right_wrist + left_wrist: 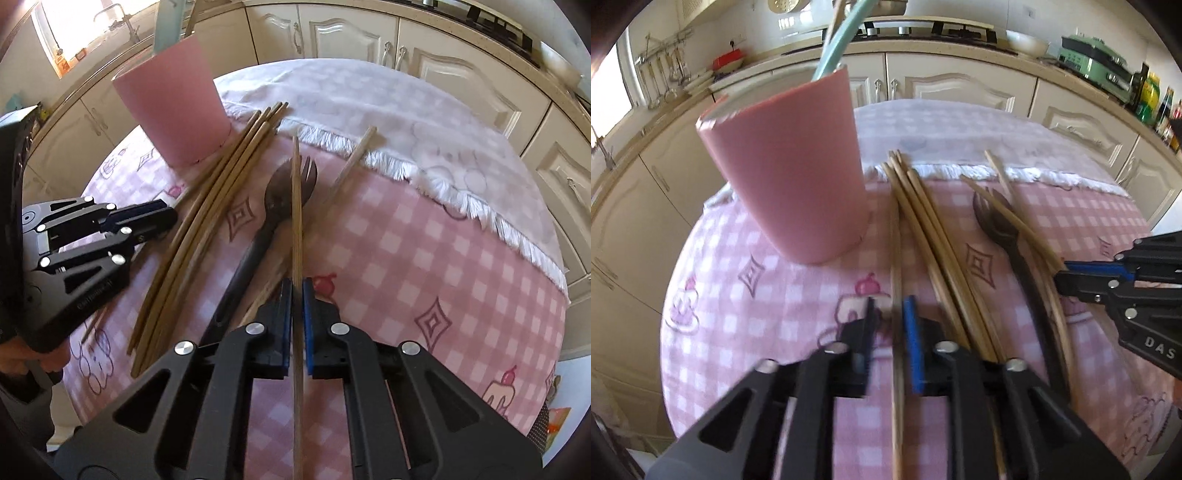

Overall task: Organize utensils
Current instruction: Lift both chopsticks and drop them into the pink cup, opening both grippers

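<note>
A pink cup (783, 177) (173, 110) stands at the table's far left with a teal utensil (838, 44) in it. Beside it lies a bundle of wooden chopsticks (923, 229) (207, 206). My left gripper (888, 314) (171, 218) is open only narrowly around one single chopstick (897, 266); the blue pad touches it and a gap shows on the other side. My right gripper (296, 291) (1062, 275) is shut on another chopstick (296, 206), which crosses a dark fork (288, 184) (993, 218). One more chopstick (354, 155) lies to the right.
A pink checked tablecloth (424, 240) with a white fringe (461, 199) covers the round table. Cream kitchen cabinets (347, 33) ring it closely. A green appliance (1097, 59) and bottles (1152, 96) stand on the counter. A hand (22, 354) holds the left gripper.
</note>
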`<action>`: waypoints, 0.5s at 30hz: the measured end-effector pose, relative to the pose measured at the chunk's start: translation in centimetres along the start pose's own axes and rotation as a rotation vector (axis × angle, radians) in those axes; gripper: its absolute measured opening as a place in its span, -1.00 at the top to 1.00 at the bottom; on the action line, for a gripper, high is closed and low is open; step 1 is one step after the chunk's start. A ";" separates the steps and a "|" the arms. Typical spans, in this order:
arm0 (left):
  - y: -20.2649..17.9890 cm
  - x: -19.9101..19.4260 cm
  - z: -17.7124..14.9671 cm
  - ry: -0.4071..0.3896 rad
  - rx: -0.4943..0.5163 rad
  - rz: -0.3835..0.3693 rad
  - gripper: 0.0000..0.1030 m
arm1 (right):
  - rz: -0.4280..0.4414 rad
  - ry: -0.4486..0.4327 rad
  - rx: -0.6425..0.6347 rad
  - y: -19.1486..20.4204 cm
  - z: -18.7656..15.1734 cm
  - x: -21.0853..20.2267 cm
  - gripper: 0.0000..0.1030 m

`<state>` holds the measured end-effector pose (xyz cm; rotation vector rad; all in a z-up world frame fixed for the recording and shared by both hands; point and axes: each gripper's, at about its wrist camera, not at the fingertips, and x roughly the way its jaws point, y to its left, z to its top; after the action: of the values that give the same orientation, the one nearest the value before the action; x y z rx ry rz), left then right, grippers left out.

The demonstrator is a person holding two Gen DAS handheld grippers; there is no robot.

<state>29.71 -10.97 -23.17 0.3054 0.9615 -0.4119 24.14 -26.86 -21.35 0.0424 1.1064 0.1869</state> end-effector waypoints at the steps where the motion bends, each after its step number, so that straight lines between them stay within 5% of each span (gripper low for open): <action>1: -0.1 0.3 0.3 -0.002 0.010 -0.001 0.60 | -0.004 0.004 -0.005 0.1 0.3 0.2 0.87; 3: 0.2 0.4 0.5 0.001 0.012 -0.011 0.63 | 0.001 0.010 -0.008 0.0 0.8 0.6 0.87; 5: 0.7 0.4 0.6 0.007 -0.005 -0.051 0.88 | 0.017 0.009 0.002 -0.3 1.0 0.6 0.88; 15: 1.6 -2.8 -2.4 -0.046 -0.070 -0.126 0.89 | 0.177 -0.138 0.196 -3.3 -1.8 -2.7 0.89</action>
<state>27.32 -7.94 -22.00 0.1719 0.9510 -0.4978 21.76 -30.72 -20.16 0.3243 0.9799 0.2299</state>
